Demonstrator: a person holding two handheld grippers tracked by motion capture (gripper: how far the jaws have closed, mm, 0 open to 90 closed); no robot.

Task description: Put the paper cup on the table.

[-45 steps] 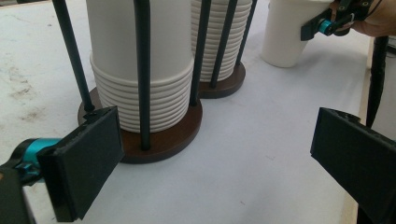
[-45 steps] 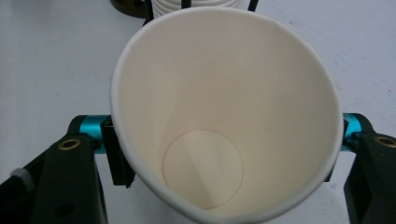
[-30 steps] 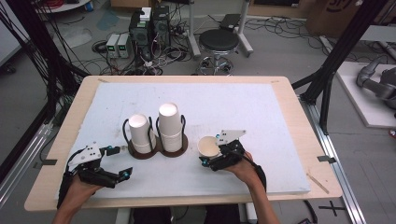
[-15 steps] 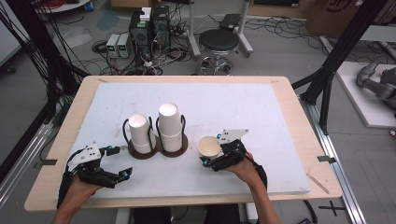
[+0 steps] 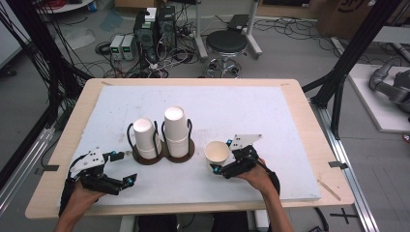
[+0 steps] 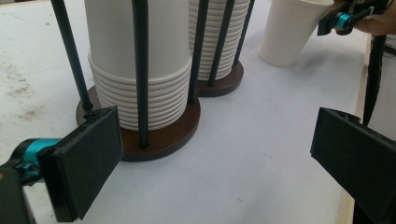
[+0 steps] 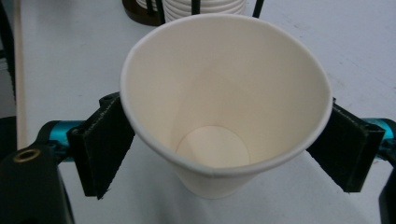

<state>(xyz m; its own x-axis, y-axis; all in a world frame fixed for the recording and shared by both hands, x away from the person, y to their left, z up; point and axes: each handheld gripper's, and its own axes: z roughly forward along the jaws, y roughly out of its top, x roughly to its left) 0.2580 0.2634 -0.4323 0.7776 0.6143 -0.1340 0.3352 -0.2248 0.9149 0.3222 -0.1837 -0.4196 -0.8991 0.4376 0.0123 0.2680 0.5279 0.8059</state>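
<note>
Right gripper (image 7: pixel 224 154) has jaws around the upright paper cup (image 5: pixel 217 153), touching both sides; the cup stands on the table at 3 o'clock of the cup rack (image 5: pixel 163 153). We squeeze gently, no crushing. Left gripper (image 6: pixel 215 163) is wide open, empty.

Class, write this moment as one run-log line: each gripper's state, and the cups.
right gripper: shut on upright loose cup | left gripper: open, holding nothing | two inverted cup stacks in holder | table
</note>
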